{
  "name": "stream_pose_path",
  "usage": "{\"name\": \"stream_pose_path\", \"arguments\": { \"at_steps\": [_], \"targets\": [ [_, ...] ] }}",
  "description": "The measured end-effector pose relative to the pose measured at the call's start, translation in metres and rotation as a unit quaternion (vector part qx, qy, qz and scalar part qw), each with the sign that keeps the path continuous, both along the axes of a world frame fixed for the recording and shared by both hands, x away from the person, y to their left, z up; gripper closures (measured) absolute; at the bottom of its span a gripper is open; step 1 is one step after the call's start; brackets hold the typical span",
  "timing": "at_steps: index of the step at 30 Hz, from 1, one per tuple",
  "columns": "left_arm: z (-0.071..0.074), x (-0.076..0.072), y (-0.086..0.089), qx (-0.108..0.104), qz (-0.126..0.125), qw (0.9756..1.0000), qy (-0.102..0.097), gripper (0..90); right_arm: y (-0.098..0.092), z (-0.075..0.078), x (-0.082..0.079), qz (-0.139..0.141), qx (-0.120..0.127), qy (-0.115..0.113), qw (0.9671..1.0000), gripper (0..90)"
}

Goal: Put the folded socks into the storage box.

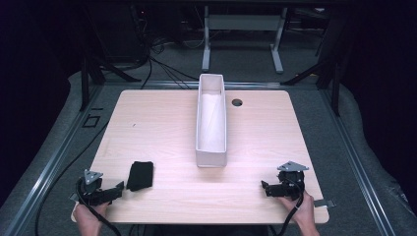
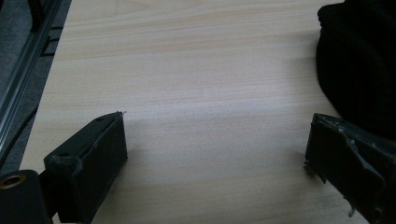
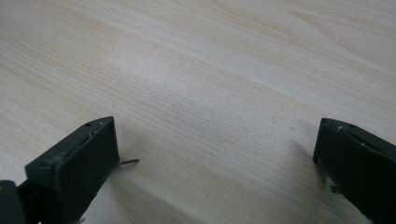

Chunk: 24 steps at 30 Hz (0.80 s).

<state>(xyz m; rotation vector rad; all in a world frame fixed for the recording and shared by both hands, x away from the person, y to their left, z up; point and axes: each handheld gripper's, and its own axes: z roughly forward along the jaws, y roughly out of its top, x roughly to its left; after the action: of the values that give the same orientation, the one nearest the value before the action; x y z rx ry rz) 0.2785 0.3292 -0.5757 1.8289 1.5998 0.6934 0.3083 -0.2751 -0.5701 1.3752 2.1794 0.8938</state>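
While I am looking down from the high view, these are the things I am reading off the table.

Table: I am seeing a pale wooden rectangular tabletop [image 1: 162,128] with a small round dark hole [image 1: 237,103] near its far edge; beyond that edge everything is sinking into darkness, and I am only making out white desk legs and loose cables.

Box: a long, narrow white open-topped box [image 1: 212,120] is standing upright along the table's middle, running from the far edge toward me. Its inside is looking pale and I cannot tell whether anything is lying in it.

Cloth: a folded black piece of cloth [image 1: 140,175] is lying flat near the front left, well apart from the box. In the left gripper view it is cut off by the top right corner [image 2: 359,60], and its texture is too dark to read.

Left gripper: I am holding the black left gripper [image 1: 116,190] low at the front left corner, jaws spread wide with bare wood between them [image 2: 215,154]. Its right jaw is sitting just beside the cloth; whether it is touching, I cannot tell.

Right gripper: the black right gripper [image 1: 266,187] is resting low at the front right, jaws likewise wide apart over bare wood [image 3: 217,158].

Hands: both hands are partly cut off by the bottom edge.
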Motion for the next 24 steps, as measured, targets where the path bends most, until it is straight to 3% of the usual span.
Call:
{"name": "stream_pose_path", "arguments": {
  "at_steps": [8,12,13,16,24],
  "targets": [
    [0.001,0.001,0.000,-0.001,-0.002,1.0000,0.006,5.3,-0.001,0.000,0.001,-0.004,0.001,-0.001,1.0000,0.0],
    [0.005,0.002,0.001,-0.013,0.002,0.9995,0.027,1.6,-0.001,0.000,0.001,-0.004,0.001,-0.001,1.0000,0.0],
    [0.008,0.003,0.002,-0.021,0.004,0.9988,0.043,0.2,-0.001,0.000,0.001,-0.004,0.000,0.000,1.0000,0.0],
    [0.013,0.003,0.002,-0.022,0.004,0.9985,0.050,0.1,-0.002,0.000,0.001,-0.004,0.002,0.000,1.0000,0.0],
    [0.040,0.006,0.000,-0.025,-0.010,0.9960,0.085,0.1,-0.002,0.000,0.001,-0.007,0.003,0.000,1.0000,0.0]
  ]
}}
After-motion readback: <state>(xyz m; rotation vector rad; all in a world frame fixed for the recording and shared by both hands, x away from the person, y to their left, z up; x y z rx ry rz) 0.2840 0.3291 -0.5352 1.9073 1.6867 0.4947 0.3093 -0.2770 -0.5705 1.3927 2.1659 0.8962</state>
